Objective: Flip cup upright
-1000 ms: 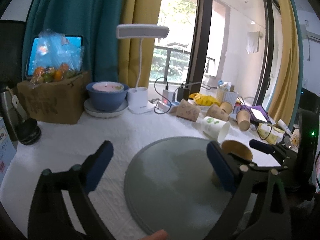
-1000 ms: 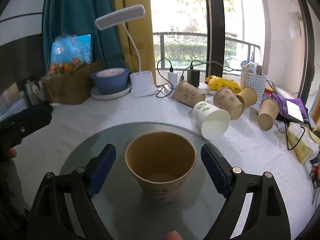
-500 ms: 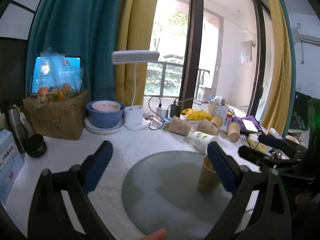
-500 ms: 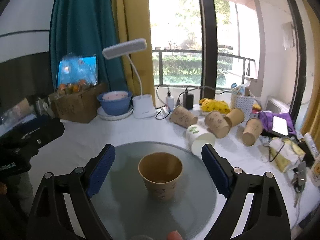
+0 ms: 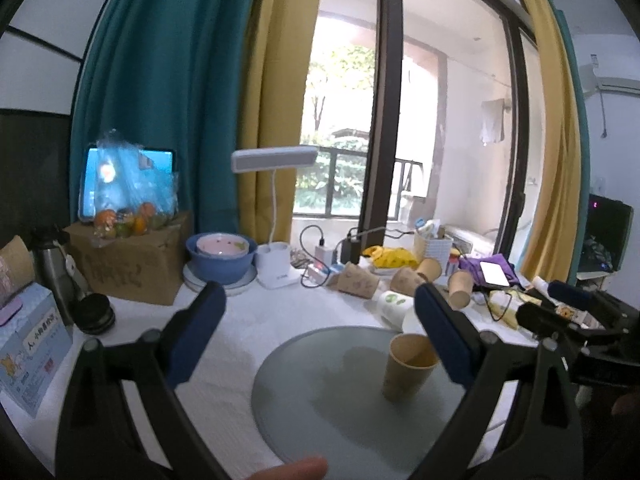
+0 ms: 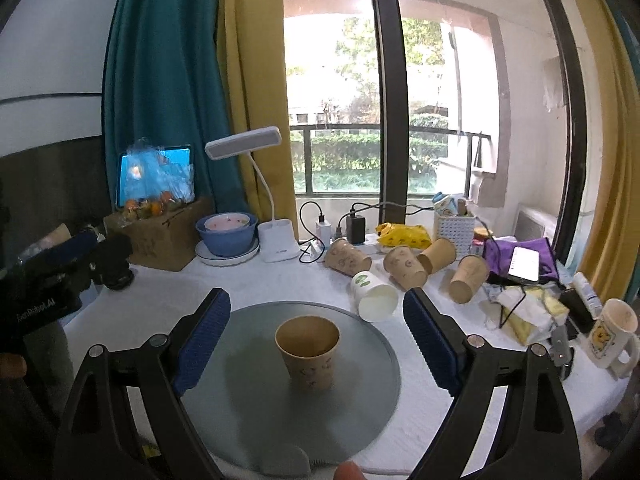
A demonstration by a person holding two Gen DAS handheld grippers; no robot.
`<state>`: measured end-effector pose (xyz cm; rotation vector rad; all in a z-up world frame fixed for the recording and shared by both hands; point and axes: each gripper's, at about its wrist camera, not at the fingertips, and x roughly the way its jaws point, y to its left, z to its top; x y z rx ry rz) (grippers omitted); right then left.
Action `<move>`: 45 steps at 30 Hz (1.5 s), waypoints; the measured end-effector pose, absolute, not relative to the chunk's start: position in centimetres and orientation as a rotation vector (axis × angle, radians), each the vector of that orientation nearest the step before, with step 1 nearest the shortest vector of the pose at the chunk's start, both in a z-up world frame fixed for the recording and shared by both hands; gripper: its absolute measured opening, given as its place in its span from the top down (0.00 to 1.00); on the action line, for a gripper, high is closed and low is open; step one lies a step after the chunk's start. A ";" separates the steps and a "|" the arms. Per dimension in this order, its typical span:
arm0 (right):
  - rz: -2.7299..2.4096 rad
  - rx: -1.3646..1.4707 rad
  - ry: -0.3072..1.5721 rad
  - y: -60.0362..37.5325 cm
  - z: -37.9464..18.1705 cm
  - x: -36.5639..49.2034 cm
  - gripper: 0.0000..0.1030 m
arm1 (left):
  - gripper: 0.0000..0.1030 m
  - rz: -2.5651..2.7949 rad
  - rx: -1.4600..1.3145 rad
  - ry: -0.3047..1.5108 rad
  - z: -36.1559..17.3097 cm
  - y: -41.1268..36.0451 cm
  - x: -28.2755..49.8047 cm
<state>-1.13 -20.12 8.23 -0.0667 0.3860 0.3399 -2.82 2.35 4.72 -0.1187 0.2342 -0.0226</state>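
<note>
A brown paper cup (image 6: pixel 309 354) stands upright, mouth up, on the round grey glass plate (image 6: pixel 248 380). It also shows in the left wrist view (image 5: pixel 406 366), on the right part of the plate (image 5: pixel 320 392). My right gripper (image 6: pixel 316 340) is open and empty, raised back from the cup with its blue pads wide on either side. My left gripper (image 5: pixel 320 332) is open and empty, above the plate's left side. The right gripper's fingers (image 5: pixel 568 304) show at the far right of the left wrist view.
Several brown paper cups (image 6: pixel 404 266) and a white cup (image 6: pixel 374 296) lie on their sides behind the plate. A desk lamp (image 6: pixel 276 240), blue bowl (image 6: pixel 226 236), cardboard box (image 6: pixel 160 232), mug (image 6: pixel 610 332), chargers and clutter line the back and right of the white table.
Both grippers have lifted up and back from the cup, which now looks smaller and stands alone on the plate. Both stay open.
</note>
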 end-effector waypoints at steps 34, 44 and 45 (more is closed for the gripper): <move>0.350 -0.056 0.368 -20.4 8.6 -1.4 0.12 | 0.07 -0.059 -0.080 0.238 4.6 1.2 -3.4; 0.353 -0.058 0.369 -20.3 8.5 -1.5 0.12 | 0.07 -0.066 -0.057 0.234 4.6 0.8 -3.4; 0.352 -0.058 0.369 -20.3 8.5 -1.5 0.12 | 0.07 -0.066 -0.056 0.232 4.6 0.7 -3.5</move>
